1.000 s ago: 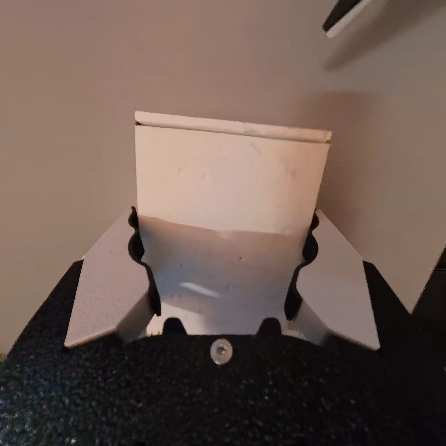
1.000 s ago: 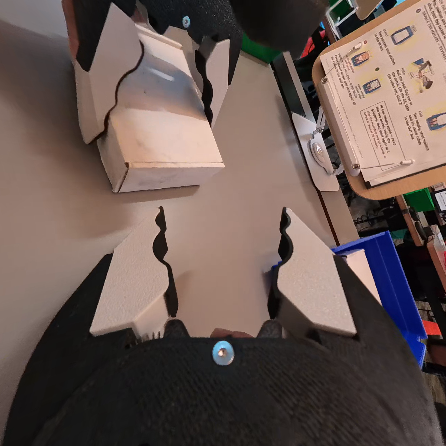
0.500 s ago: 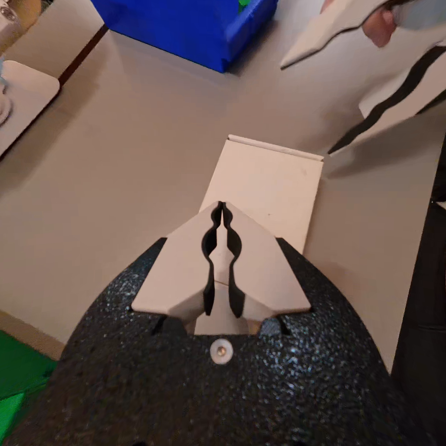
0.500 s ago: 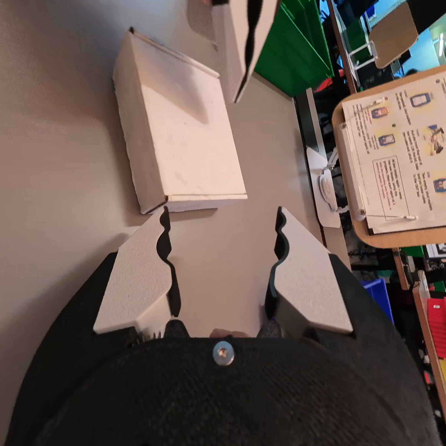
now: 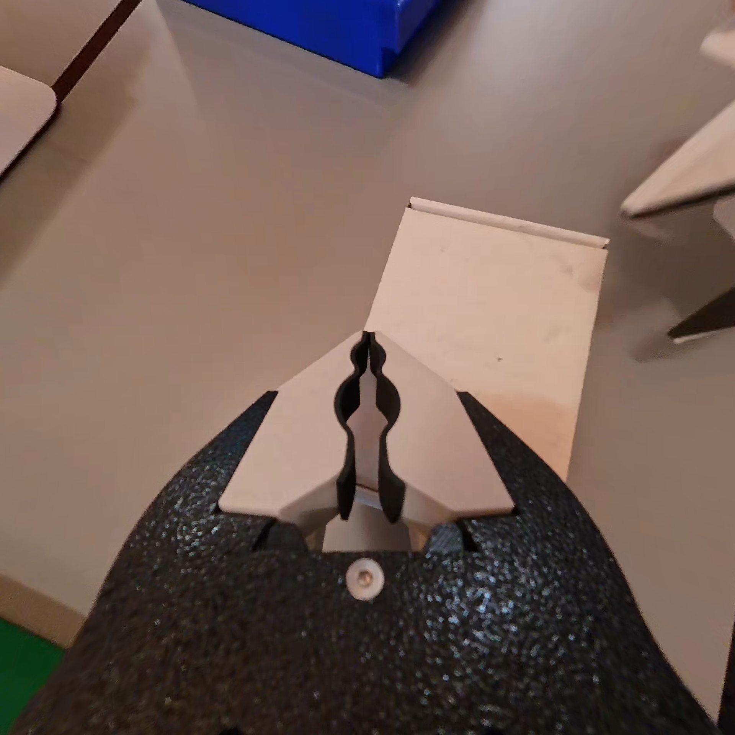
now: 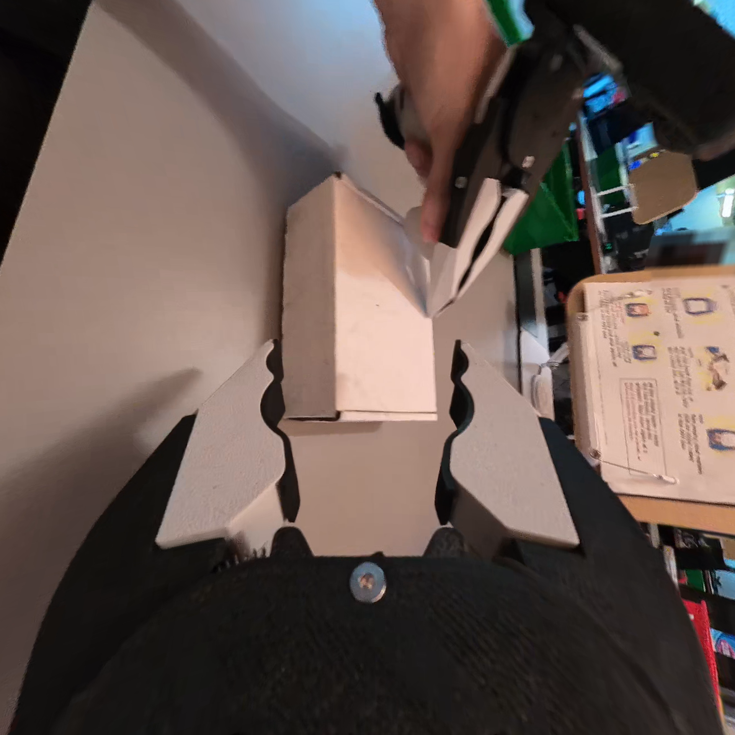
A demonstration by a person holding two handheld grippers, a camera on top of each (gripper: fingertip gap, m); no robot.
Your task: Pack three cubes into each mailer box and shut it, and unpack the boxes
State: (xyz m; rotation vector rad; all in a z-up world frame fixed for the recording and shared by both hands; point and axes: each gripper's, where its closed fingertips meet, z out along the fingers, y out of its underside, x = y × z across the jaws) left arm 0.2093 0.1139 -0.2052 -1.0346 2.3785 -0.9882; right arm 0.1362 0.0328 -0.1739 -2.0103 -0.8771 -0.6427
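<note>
mailer box (image 6: 382,338): white, lid shut and flat, lying on the beige table (image 5: 199,258); no cubes visible, so I can't tell if it's packed or empty.
box position: roughly mid-table, its short front end pointing at my right tool, long axis running away from it.
right gripper (image 6: 368,397): jaws spread wide, tips flanking the box's near end, left tip just beside the side wall, right tip slightly clear. I read this as lined up to clamp the box by its sides and steady it.
left gripper (image 5: 368,338): jaws pressed together, nothing between them; in the right wrist view its tip (image 6: 431,312) sits at the box's far right top edge, touching or nearly so, blur makes it hard to tell.
why closed: my guess, a closed tip works as a wedge or pusher on the lid edge, either pressing it down or working under it.
hand (image 6: 437,99): person's hand on the left tool, motion-blurred.
blue bin (image 5: 318,24): beyond the box in the left wrist view, well apart.
green bin (image 6: 545,214): behind the left tool, off the table edge.
instruction board (image 6: 656,382): to the right, printed sheet clipped on.
step judged: start of a lid operation; direction unclear.
risk: box may slide if the clamp isn't on first.
</note>
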